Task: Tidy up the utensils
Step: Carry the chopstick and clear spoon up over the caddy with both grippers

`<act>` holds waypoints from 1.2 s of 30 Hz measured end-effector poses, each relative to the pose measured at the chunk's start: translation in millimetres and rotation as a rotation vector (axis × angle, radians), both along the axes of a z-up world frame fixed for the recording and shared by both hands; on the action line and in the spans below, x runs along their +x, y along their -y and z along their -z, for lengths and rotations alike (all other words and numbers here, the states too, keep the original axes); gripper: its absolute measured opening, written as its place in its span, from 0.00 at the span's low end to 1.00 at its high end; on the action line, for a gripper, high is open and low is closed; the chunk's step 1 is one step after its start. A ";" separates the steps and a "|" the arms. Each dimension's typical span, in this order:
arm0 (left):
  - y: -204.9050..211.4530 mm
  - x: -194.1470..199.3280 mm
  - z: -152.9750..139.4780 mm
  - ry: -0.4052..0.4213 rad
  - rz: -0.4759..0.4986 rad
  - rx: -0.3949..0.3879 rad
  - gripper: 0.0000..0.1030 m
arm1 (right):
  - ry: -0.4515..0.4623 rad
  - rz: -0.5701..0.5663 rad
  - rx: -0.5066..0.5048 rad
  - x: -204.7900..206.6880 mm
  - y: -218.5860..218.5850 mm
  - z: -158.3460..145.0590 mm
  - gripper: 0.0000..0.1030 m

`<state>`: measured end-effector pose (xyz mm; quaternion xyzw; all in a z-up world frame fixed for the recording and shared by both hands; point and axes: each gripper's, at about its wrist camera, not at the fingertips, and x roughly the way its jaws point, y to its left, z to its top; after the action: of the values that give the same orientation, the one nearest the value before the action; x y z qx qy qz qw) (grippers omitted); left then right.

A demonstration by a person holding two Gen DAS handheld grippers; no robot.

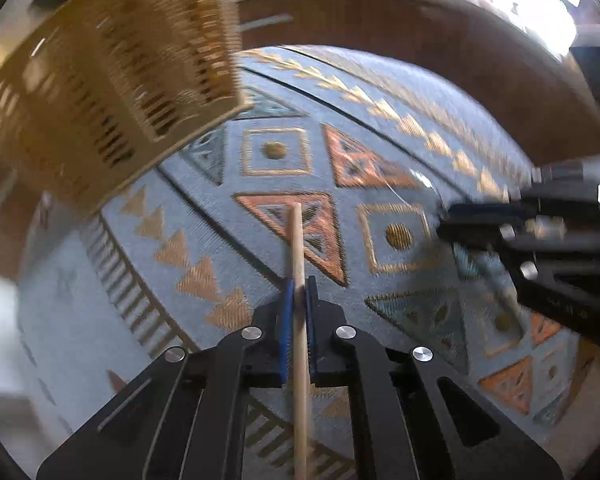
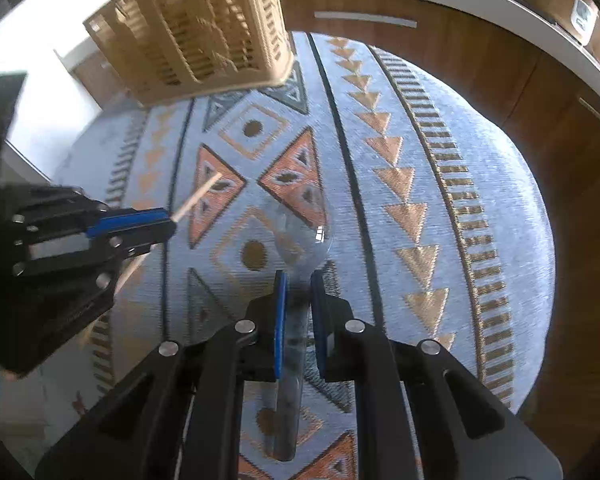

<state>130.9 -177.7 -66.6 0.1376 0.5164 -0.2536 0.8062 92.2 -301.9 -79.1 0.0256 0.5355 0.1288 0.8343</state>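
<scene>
My left gripper (image 1: 298, 290) is shut on a thin wooden chopstick (image 1: 297, 240) that sticks out forward over the patterned cloth. My right gripper (image 2: 298, 284) is shut on a clear plastic spoon (image 2: 312, 236), its bowl ahead of the fingers. A tan slotted utensil basket (image 1: 112, 80) stands at the far left; it also shows in the right wrist view (image 2: 204, 28). In the left wrist view the right gripper (image 1: 448, 222) is at the right with the spoon bowl (image 1: 422, 182). In the right wrist view the left gripper (image 2: 168, 224) is at the left with the chopstick (image 2: 200, 196).
A blue-grey tablecloth (image 2: 380, 200) with orange triangles covers the round table. Wooden cabinets (image 2: 480, 60) with a white counter top stand behind it. A white wall (image 2: 40, 60) is at the left.
</scene>
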 end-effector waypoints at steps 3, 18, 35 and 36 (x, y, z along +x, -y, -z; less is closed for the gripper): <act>-23.2 -5.5 -2.2 0.058 -0.085 -0.099 0.04 | 0.054 -0.014 0.053 -7.2 -0.3 -9.2 0.10; -110.5 -38.0 -144.9 0.565 -0.233 -0.562 0.04 | 0.409 -0.073 0.199 5.1 -33.7 -110.2 0.10; -136.8 -0.2 -221.2 0.953 -0.320 -0.712 0.04 | 0.784 -0.003 0.356 74.9 -63.0 -206.5 0.10; -139.8 2.6 -219.2 0.956 -0.340 -0.726 0.04 | 0.804 -0.003 0.333 79.9 -68.8 -205.6 0.10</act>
<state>133.5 -37.9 152.6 -0.1309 -0.0062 -0.1916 0.9727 172.0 -233.1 126.4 0.1071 0.1400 0.2143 0.9607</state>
